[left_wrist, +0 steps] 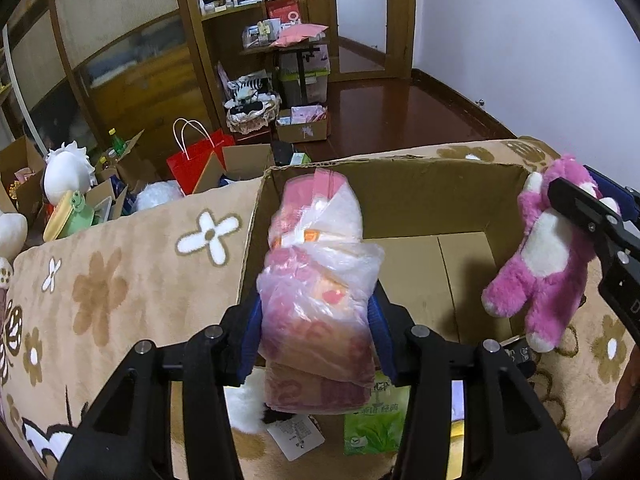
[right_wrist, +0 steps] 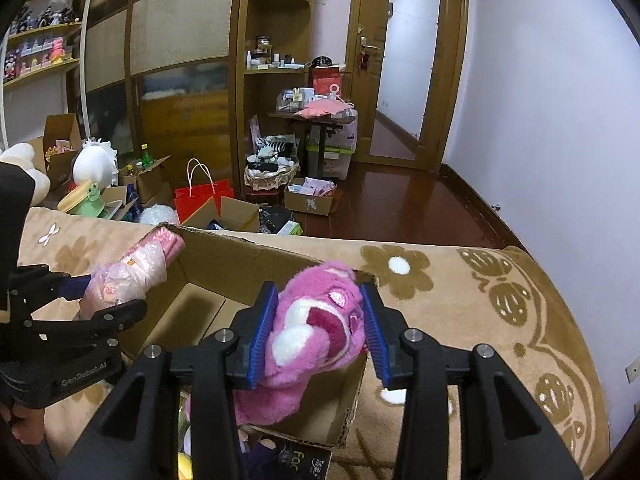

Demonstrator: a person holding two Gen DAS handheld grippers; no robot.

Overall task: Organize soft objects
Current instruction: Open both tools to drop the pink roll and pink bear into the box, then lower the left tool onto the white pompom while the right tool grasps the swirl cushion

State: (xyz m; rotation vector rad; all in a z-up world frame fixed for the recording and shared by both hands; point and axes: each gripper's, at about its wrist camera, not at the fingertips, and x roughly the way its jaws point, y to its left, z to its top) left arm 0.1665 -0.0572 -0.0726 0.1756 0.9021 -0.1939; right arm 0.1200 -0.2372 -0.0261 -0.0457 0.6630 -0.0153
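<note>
Risk: the plastic-wrapped pink bundle juts up over the left wall of the cardboard box, so it may snag that edge or slide on its slick wrap and drop outside. Left gripper is clenched on the bundle's lower half. Right gripper pinches the pink plush bear by the head, its body hanging over the box's right wall, where it could catch.

An open cardboard box is set on a blanket at frame centre. A bagged towel bundle is held over the box's left wall by the left hand-held gripper. At the right edge, a plush bear is held above the box's right wall by the right hand-held gripper
</note>
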